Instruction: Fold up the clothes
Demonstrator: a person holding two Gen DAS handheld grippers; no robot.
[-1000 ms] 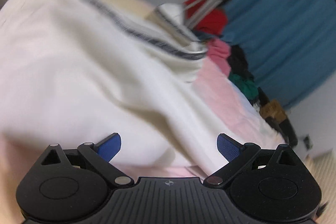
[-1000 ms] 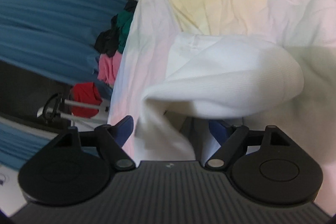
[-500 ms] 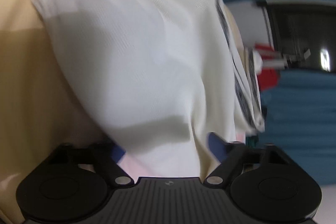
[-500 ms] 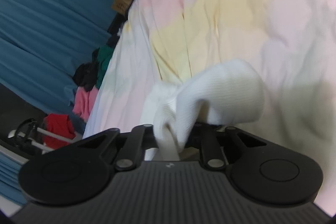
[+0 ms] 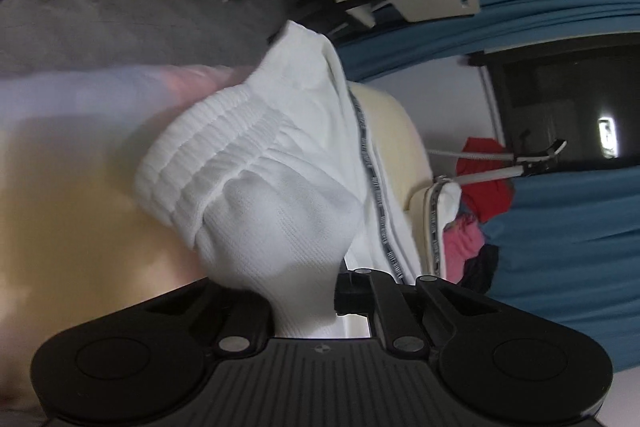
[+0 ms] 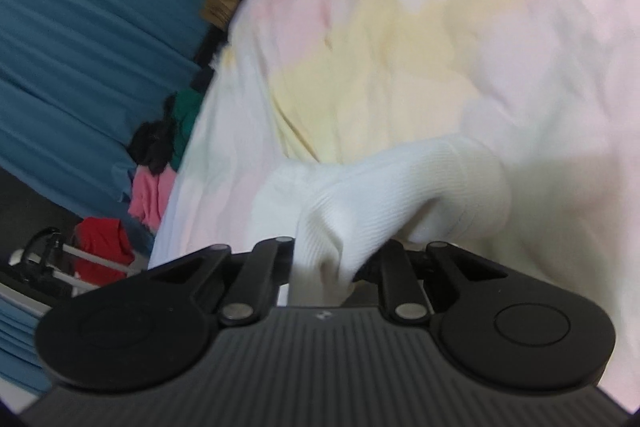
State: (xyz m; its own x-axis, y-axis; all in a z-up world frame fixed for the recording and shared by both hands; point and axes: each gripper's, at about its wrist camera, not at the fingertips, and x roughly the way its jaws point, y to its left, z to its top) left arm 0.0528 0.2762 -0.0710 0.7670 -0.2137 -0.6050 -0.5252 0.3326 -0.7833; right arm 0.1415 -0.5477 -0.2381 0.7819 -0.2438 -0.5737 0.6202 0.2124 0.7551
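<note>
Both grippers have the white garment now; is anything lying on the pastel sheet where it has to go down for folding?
Nothing visible. The white garment hangs from the right gripper over bare pastel sheet; the clothes pile lies at the sheet's edge, off to the side.

White ribbed garment (image 5: 280,195) in front of left gripper (image 5: 308,291), grey patterned tape along its right seam. Both grippers black. White knit also at right gripper (image 6: 332,259). Bedsheet (image 6: 440,39) beyond: pastel pink, yellow, blue blotches. Curtain (image 6: 80,39) left of right gripper: blue. Pile (image 6: 156,163) beside it: red, pink, green, black.
</note>
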